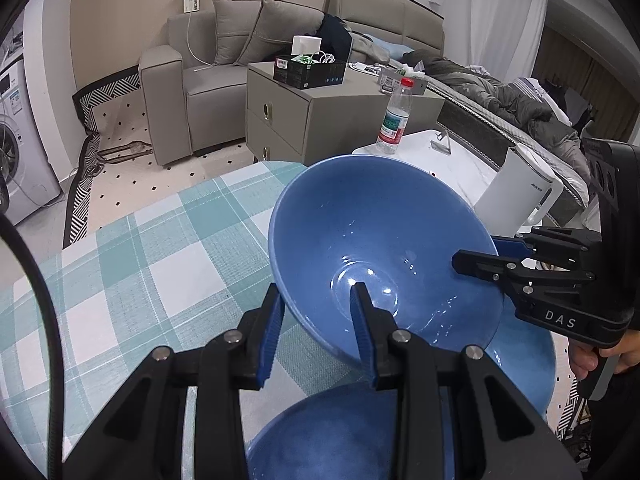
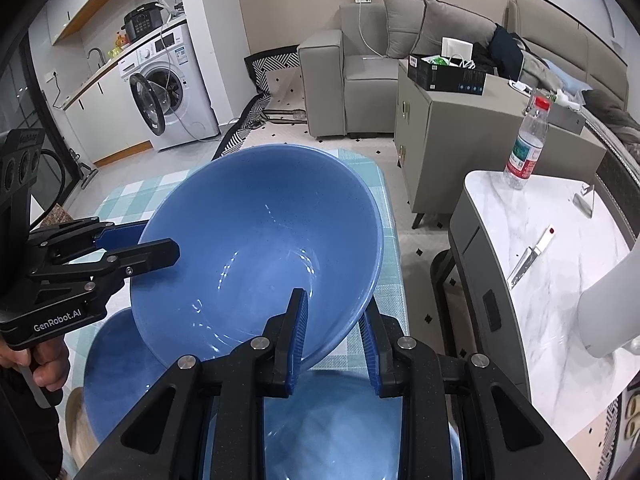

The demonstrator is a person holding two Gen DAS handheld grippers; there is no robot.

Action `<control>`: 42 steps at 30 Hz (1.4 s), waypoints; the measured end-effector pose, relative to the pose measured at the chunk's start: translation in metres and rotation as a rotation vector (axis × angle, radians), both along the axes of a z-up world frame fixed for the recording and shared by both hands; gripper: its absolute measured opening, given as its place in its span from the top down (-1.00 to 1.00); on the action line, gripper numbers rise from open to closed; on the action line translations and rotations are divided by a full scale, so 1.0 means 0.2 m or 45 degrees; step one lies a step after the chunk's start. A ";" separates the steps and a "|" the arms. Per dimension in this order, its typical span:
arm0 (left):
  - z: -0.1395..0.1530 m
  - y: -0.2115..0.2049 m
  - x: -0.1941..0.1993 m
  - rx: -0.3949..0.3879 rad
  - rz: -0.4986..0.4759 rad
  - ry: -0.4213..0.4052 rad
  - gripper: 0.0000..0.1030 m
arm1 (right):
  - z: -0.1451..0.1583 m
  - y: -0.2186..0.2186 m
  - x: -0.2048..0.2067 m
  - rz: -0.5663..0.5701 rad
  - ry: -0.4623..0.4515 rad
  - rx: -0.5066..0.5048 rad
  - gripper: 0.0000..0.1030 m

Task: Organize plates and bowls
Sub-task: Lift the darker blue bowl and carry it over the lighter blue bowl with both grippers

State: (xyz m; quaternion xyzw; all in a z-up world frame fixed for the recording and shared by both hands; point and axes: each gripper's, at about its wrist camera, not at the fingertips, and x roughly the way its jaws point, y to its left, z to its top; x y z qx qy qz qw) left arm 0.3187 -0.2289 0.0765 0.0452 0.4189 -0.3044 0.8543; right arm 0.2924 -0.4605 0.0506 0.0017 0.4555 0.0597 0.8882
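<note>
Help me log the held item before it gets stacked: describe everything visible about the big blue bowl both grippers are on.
The blue bowl is wide, deep and conical, glossy like glazed ceramic, with faint speckling and an empty inside with a round flat base. It is tilted, held above the checked tablecloth. The left gripper and the right gripper each pinch its rim, on opposite sides. Other blue dishes lie beneath it.

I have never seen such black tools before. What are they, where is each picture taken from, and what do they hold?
A person carries two hand-held black grippers with blue pads; each has a camera looking along its fingers. One picture comes from the left gripper, the other from the right gripper. Both are clamped on opposite rim edges of one large glossy blue bowl, tilted above the green-and-white checked tablecloth. More blue dishes lie underneath it.
</note>
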 end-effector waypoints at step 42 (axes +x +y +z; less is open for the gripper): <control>0.20 0.33 -0.51 -0.035 0.070 -0.144 0.37 | 0.23 0.32 -0.52 0.060 -0.190 0.015 0.48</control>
